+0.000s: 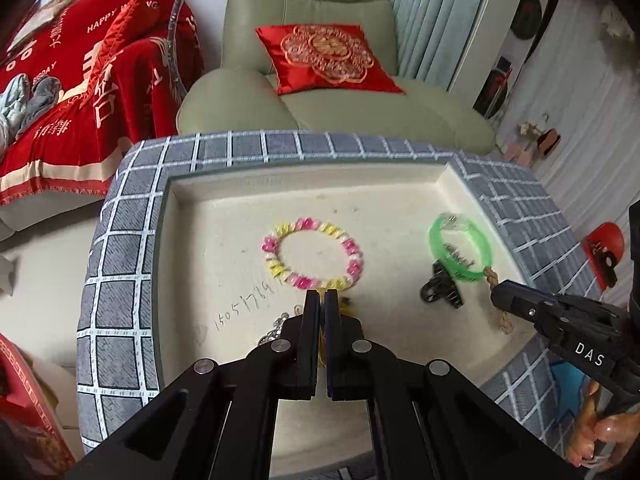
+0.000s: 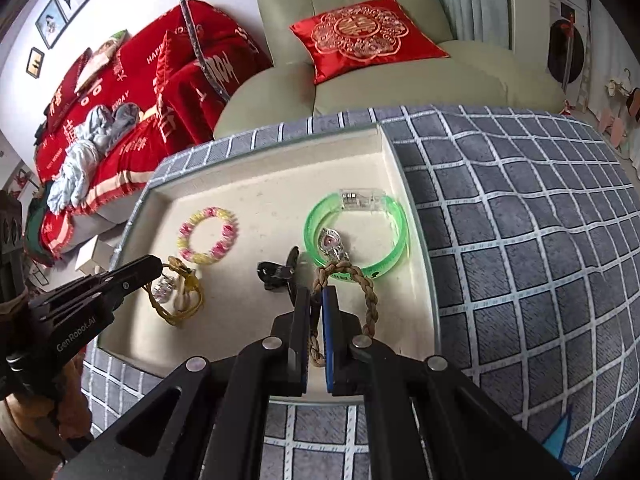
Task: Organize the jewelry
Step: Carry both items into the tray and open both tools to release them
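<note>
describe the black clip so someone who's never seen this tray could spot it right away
Look in the shallow cream tray sunk into the grey checked cushion. The black clip lies near its middle, between the pink-and-yellow bead bracelet and the green bangle. It is the only black, non-ring-shaped piece there.

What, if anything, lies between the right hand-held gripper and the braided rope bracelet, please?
Nothing visible: the right hand-held gripper is already shut on the rope bracelet. The bracelet's far end lies over the green bangle, beside the black clip.

Shallow cream tray [image 2: 256, 196] set on grey checked cloth [image 2: 520, 216]. Inside: pink-yellow bead bracelet [image 2: 208, 235], green bangle [image 2: 356, 240], black hair clip [image 2: 278, 270], braided brown cord [image 2: 370, 300], yellow cord bracelet [image 2: 178, 300].
</note>
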### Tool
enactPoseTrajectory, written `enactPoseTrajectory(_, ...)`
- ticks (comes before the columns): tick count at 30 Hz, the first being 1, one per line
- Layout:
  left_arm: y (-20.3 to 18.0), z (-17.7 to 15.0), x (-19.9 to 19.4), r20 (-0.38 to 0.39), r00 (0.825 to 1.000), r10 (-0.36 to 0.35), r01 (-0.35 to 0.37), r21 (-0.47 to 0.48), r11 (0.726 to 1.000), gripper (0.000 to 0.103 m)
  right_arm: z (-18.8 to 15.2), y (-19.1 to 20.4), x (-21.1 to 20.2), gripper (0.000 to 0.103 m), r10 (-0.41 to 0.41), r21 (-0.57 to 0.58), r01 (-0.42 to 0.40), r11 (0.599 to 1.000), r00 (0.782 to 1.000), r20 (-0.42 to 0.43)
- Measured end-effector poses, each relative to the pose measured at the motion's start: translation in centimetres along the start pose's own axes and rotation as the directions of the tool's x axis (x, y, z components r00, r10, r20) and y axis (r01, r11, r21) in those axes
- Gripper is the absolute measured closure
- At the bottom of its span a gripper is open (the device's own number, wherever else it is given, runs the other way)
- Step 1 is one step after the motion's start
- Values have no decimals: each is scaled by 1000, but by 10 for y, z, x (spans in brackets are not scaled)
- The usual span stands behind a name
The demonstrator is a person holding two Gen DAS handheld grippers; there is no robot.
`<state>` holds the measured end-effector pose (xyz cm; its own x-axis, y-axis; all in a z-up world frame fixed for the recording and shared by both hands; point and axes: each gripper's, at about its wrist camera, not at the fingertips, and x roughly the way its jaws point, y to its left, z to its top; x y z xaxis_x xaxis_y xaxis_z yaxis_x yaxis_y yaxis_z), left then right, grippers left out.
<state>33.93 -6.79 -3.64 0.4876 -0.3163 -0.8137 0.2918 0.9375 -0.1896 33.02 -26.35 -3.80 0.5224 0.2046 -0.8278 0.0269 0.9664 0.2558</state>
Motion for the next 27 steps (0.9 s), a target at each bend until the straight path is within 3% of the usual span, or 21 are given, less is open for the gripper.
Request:
enactPoseTrajectory(11,-6,-7,14,-41,993,113,-110,83,991,84,-8,1,25,97,-4,-13,3,1000,998,-59)
enactPoseTrajectory(18,-11,-9,14,-21,987,162,-158,129,979,84,-9,-3,25,96,10,14,-9,1000,998,-66)
enactPoseTrajectory(27,-5,-14,9,2,988,152,-151,86,985,84,-8,-13,19,91,58,72,-55,996,997,-51)
